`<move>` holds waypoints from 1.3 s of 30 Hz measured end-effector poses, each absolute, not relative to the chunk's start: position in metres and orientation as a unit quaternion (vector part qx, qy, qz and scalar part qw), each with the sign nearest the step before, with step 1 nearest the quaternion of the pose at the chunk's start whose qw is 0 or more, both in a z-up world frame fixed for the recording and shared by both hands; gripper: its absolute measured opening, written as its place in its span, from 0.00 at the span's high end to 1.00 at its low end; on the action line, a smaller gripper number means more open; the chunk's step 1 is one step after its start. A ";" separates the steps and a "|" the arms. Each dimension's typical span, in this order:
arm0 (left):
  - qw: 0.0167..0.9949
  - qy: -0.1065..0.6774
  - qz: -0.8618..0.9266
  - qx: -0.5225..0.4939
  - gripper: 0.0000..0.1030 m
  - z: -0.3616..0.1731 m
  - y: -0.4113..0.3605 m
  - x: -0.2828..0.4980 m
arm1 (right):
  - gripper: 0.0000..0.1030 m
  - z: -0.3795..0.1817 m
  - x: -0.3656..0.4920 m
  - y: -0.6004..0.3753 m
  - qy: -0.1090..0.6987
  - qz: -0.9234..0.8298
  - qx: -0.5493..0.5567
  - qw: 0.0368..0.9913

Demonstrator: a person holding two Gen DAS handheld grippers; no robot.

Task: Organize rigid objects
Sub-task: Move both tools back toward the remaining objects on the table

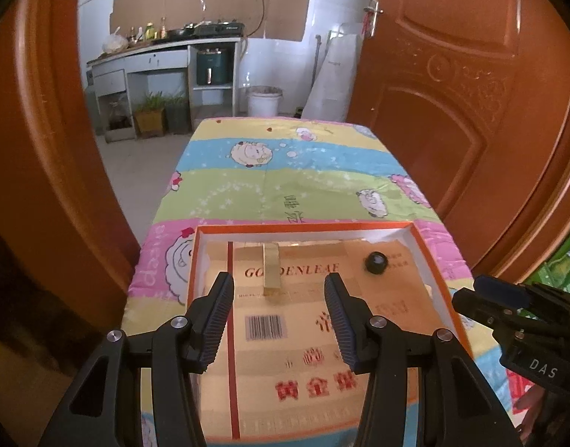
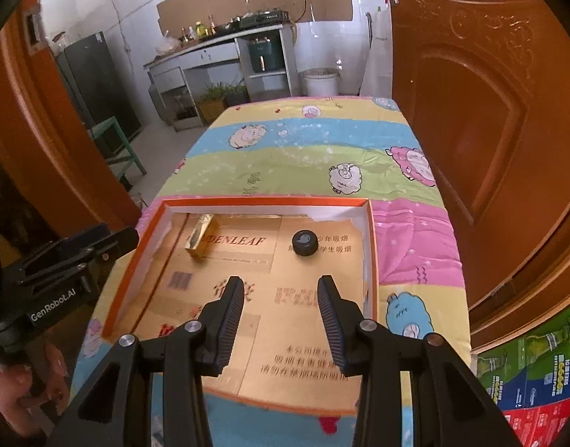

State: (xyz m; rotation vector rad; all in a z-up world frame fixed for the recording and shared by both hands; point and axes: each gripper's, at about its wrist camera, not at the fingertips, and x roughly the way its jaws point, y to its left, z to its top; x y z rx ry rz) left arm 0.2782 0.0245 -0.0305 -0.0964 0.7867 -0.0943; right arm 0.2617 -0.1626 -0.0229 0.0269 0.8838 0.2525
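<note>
A shallow orange-rimmed box [image 1: 430,257] [image 2: 372,246] lined with gold printed card lies on the cartoon-sheep cloth. Inside it stands a gold rectangular block [image 1: 270,270] [image 2: 200,237] on the left and a round black cap-like object [image 1: 376,261] [image 2: 305,243] on the right. My left gripper [image 1: 279,290] hangs open above the box, nearer than the gold block, nothing between its fingers. My right gripper [image 2: 281,292] is open too, above the box and short of the black object, holding nothing. Each gripper's body shows at the edge of the other's view.
The cloth-covered table [image 1: 285,182] [image 2: 314,149] stretches away bare beyond the box. Brown wooden doors [image 1: 452,93] [image 2: 482,104] flank it closely on both sides. A kitchen counter [image 1: 154,56], a white bucket [image 1: 264,100] and a green stool [image 2: 117,141] stand farther back.
</note>
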 end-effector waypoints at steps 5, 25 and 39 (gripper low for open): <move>0.926 0.372 -0.046 -0.046 0.49 -0.017 0.027 0.249 | 0.60 -0.010 0.233 -0.160 0.411 0.122 0.007 0.903; 0.934 0.351 -0.047 -0.036 0.49 0.013 0.034 0.149 | 0.60 0.021 0.139 -0.152 0.378 0.138 -0.001 0.916; 0.935 0.346 -0.077 -0.026 0.49 0.011 0.028 0.089 | 0.60 0.013 0.074 -0.144 0.368 0.153 -0.020 0.917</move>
